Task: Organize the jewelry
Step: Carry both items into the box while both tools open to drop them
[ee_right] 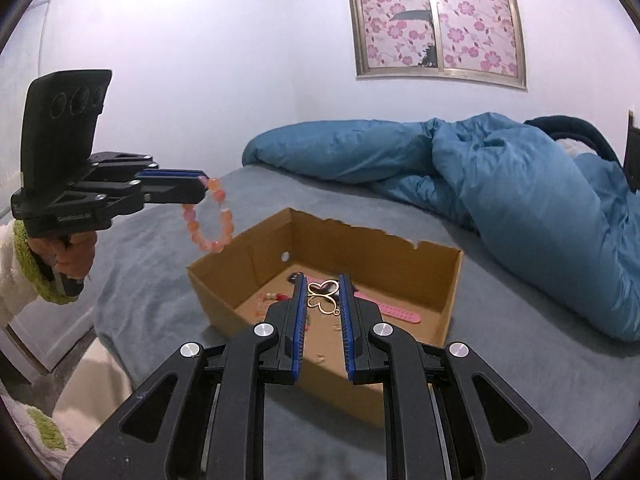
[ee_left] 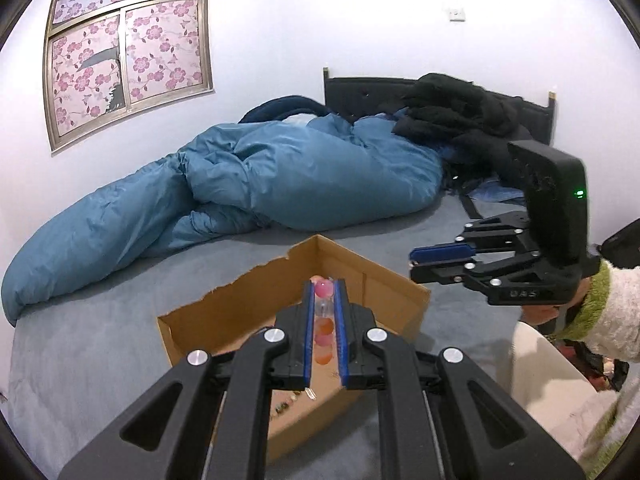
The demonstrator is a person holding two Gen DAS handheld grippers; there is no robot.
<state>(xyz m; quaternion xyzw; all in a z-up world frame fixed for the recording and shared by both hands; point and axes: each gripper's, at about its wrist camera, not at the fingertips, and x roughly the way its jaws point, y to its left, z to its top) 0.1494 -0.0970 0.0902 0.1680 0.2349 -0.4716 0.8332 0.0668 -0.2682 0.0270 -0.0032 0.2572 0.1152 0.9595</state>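
The right gripper (ee_right: 323,298) is clamped on a gold butterfly-shaped pendant (ee_right: 323,297), held above the open cardboard box (ee_right: 436,260). The left gripper (ee_left: 324,300) is clenched on a bracelet of pink and orange beads (ee_right: 210,218), which hangs from its tips in a loop just left of the box and above the grey bed cover (ee_right: 520,360). On the box floor lie a pink strap (ee_right: 396,312) and small scattered pieces. Beyond it a blue quilt (ee_right: 500,184) lies bunched against the white wall, below a flower-papered window (ee_right: 436,20).
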